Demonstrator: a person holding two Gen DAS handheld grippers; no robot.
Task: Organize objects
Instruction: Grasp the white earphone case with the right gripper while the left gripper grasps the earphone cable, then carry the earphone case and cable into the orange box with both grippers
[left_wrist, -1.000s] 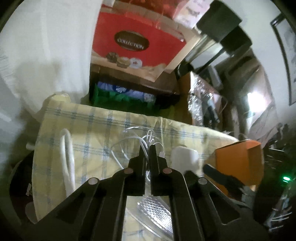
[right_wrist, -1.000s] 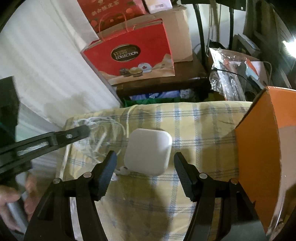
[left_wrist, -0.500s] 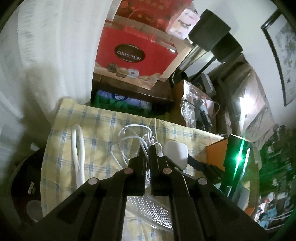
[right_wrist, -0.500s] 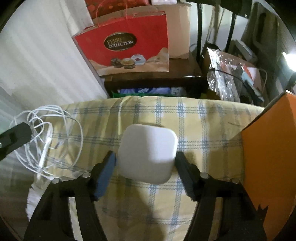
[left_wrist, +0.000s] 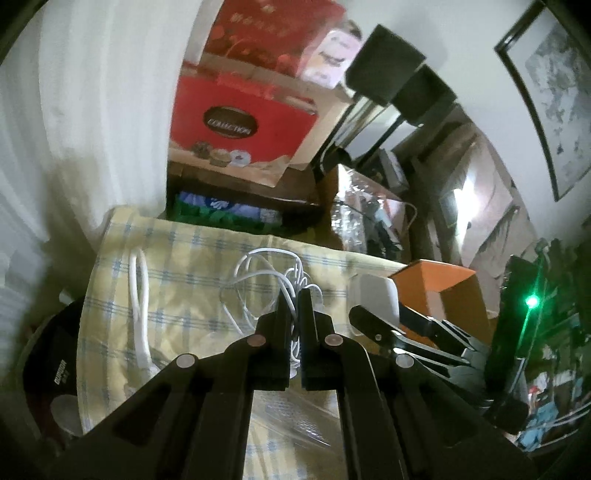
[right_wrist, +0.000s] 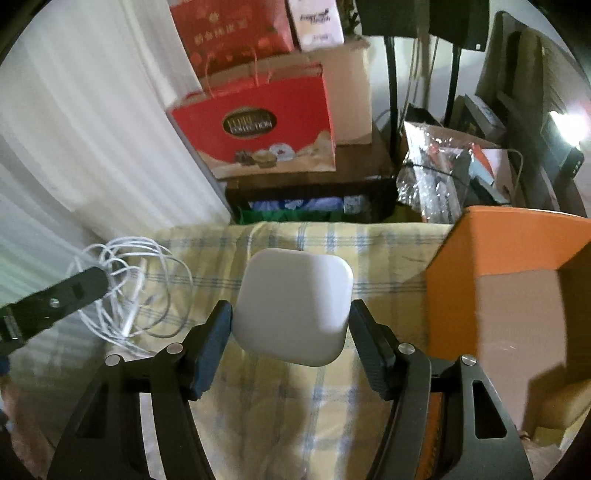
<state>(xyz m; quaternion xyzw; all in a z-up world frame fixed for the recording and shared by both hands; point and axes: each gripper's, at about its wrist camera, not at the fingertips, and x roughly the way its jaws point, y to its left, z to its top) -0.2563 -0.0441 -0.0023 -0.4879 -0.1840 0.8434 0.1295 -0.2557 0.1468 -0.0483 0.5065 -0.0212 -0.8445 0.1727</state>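
Since a second ago both of my grippers have lifted: the white cable bundle (left_wrist: 271, 284) now hangs clear of the yellow checked cloth (left_wrist: 192, 266), and the white square box (right_wrist: 293, 306), which then lay flat on the cloth between spread fingers, is now clamped and raised.

From the left wrist I see my left gripper (left_wrist: 294, 299) with its jaws pressed together, pinching several loops of the cable bundle between the fingertips. A thicker white cord (left_wrist: 139, 295) lies on the cloth to the left, apart from the bundle. To the right, the right gripper (left_wrist: 380, 310) holds the white square box just beside the orange box (left_wrist: 439, 284). Behind the cloth stands a red gift bag (left_wrist: 240, 129) on a dark shelf.

From the right wrist, my right gripper (right_wrist: 291, 321) has its two pads pressed against the left and right sides of the white square box, which sits tilted above the cloth (right_wrist: 388, 258) and throws a shadow beneath it. The orange box (right_wrist: 495, 254) stands open at the right, near the held box. At the left edge the left gripper (right_wrist: 94, 278) carries the cable bundle (right_wrist: 140, 288), loops dangling over the cloth's edge.
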